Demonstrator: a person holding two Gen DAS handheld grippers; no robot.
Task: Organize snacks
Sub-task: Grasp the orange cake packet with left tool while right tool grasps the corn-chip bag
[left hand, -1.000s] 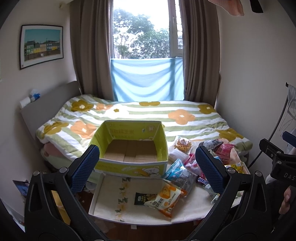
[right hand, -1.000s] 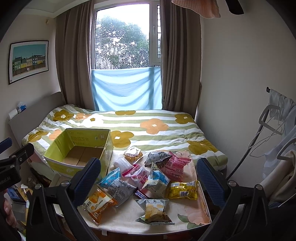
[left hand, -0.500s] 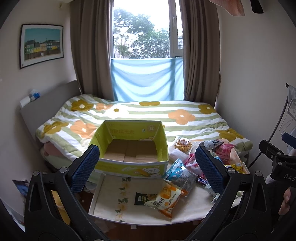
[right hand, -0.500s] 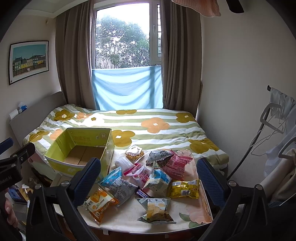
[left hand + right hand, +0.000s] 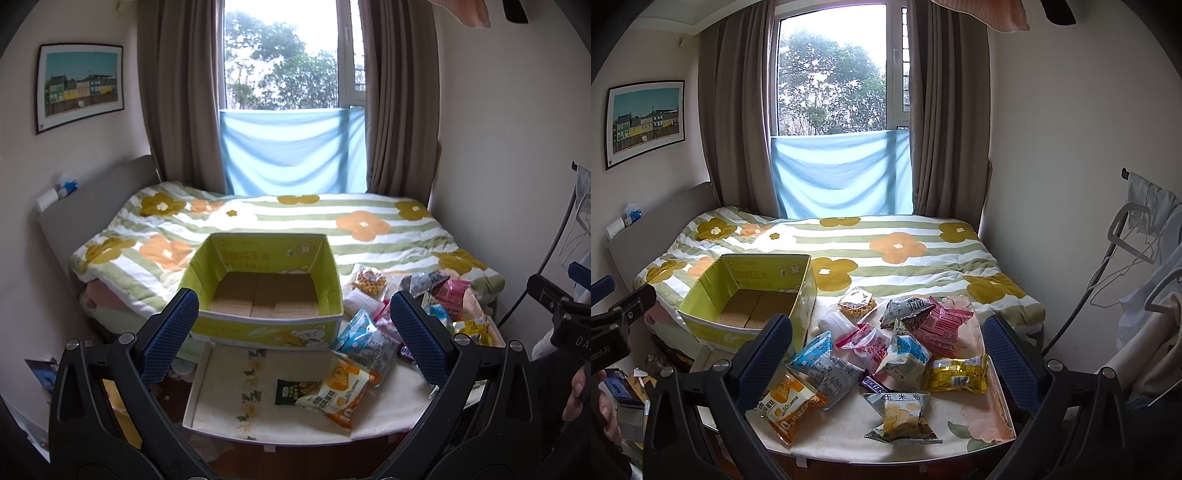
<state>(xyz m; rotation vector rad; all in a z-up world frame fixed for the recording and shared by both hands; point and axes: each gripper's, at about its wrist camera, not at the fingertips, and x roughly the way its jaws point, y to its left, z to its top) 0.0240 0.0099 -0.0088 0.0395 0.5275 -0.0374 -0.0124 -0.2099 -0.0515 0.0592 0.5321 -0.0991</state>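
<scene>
An empty green cardboard box [image 5: 266, 325] [image 5: 713, 328] sits at the bed's foot, left of a snack pile. Several packets lie on a small cloth-covered table [image 5: 846, 424]: an orange-and-white bag [image 5: 786, 402] [image 5: 340, 395], a blue-and-grey bag [image 5: 823, 365], a Snickers bar [image 5: 873, 384], a yellow packet [image 5: 955, 373], a pink packet [image 5: 942, 325] and a corn-snack bag [image 5: 901, 413]. My left gripper [image 5: 295, 332] is open and empty, held back from the box. My right gripper [image 5: 890, 354] is open and empty, held back from the pile.
A bed with a striped flower quilt [image 5: 879, 243] fills the room behind the table. A clothes rack with hangers [image 5: 1137, 251] stands at the right wall. Clutter lies on the floor at the left [image 5: 40, 373]. The table's front edge [image 5: 280, 432] is near me.
The right wrist view has shifted slightly, so the snacks sit a little further right and lower. The left gripper has hardly moved. Both grippers stay open.
</scene>
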